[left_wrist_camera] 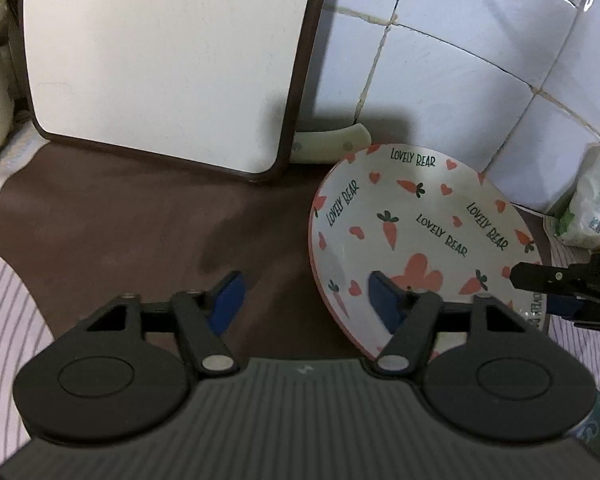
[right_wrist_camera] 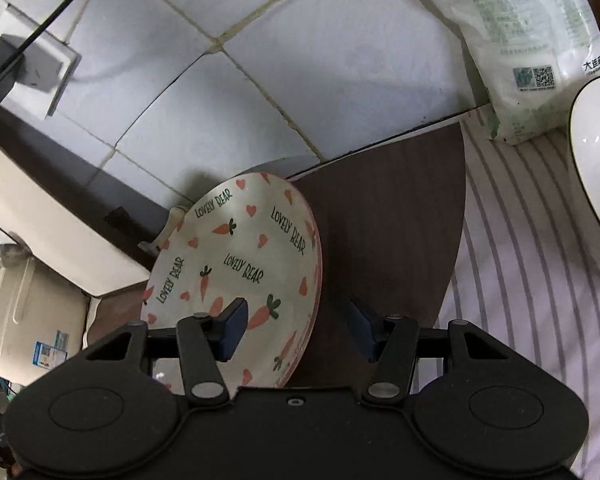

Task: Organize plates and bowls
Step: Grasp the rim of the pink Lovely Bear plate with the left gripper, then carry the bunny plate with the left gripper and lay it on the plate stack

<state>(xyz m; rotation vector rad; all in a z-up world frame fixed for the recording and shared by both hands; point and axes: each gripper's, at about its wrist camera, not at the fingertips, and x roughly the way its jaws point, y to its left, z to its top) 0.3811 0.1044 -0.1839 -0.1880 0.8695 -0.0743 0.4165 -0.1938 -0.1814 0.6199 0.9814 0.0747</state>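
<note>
Carrot-print plate point(left_wrist_camera: 416, 236) on brown mat point(left_wrist_camera: 140, 220), both tools' jaws straddling its rim

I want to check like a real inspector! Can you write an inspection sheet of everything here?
Surface: brown mat over a striped cloth.
Job's things: carrot plate lying on the mat; white bowl at the right edge.
Clutter: cutting board leaning on the wall, a knife handle behind it, white packet.
Grippers: left gripper and right gripper open, each straddling the plate's rim, nothing held.
Cables: black cable by a wall socket.
Surroundings: tiled wall.
</note>
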